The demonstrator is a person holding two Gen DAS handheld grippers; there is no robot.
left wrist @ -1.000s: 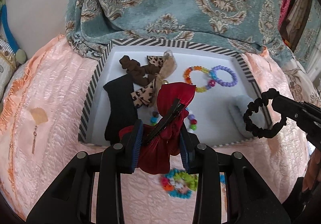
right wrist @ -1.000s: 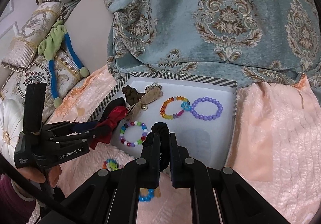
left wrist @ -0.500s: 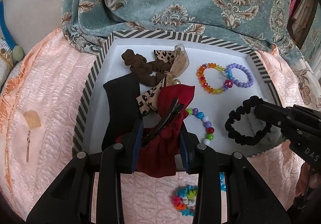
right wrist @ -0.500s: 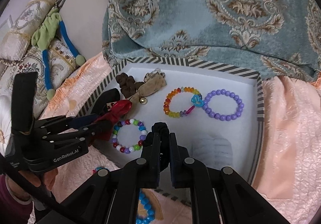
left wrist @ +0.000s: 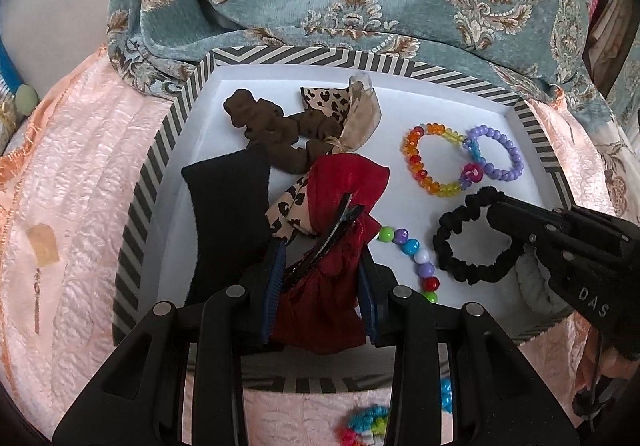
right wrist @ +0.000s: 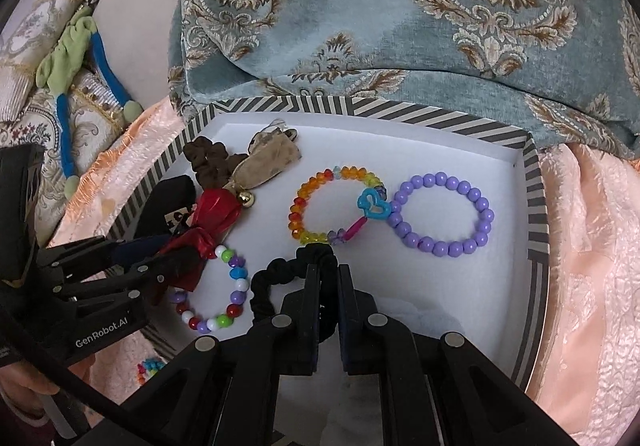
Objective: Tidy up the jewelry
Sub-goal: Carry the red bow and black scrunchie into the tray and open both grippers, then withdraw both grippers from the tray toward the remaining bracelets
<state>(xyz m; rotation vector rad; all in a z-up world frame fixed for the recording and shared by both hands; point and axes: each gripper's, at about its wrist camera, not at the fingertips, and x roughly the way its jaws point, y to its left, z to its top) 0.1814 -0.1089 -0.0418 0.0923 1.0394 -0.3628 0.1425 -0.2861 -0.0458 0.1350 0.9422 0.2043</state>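
Hazards, judged: the left gripper [left wrist: 320, 278] has the red bow clip [left wrist: 344, 214] bunched between its blue pads, jaws part open and just now narrowing on it; if let go over the leopard-print bow [left wrist: 292, 206] and the brown scrunchie [left wrist: 276, 134], the clip's metal jaw could catch their fabric and tangle the cluster. The right gripper [right wrist: 328, 298], jaws pressed together, pinches the black scrunchie [right wrist: 272, 278] by one fold, the loop hanging low over the tray floor; set down here it may land on the mixed-colour bead bracelet [right wrist: 224, 286] or the rainbow crystal bracelet [right wrist: 320, 202] just beside it and mingle the sorts. The two tools work near each other over the same near edge, so a bump is possible. Container: one striped-rim tray [right wrist: 534, 206], white-lined, no dividers, on a peach quilted cover [left wrist: 80, 186]. Contents, left part: black fabric piece [left wrist: 228, 214], brown scrunchie, leopard-print bow with a beige ribbon [right wrist: 272, 162] and small gold bell [right wrist: 247, 199]. Centre: mixed-colour bead bracelet, partly hidden by the left tool. Right part: rainbow crystal bracelet carrying a blue heart charm [right wrist: 374, 206], touching the purple bead bracelet [right wrist: 440, 214]; a pale grey item at the near right wall, too hidden to name. Outside the tray, near edge: a bright multicolour band [left wrist: 364, 422] not yet stowed
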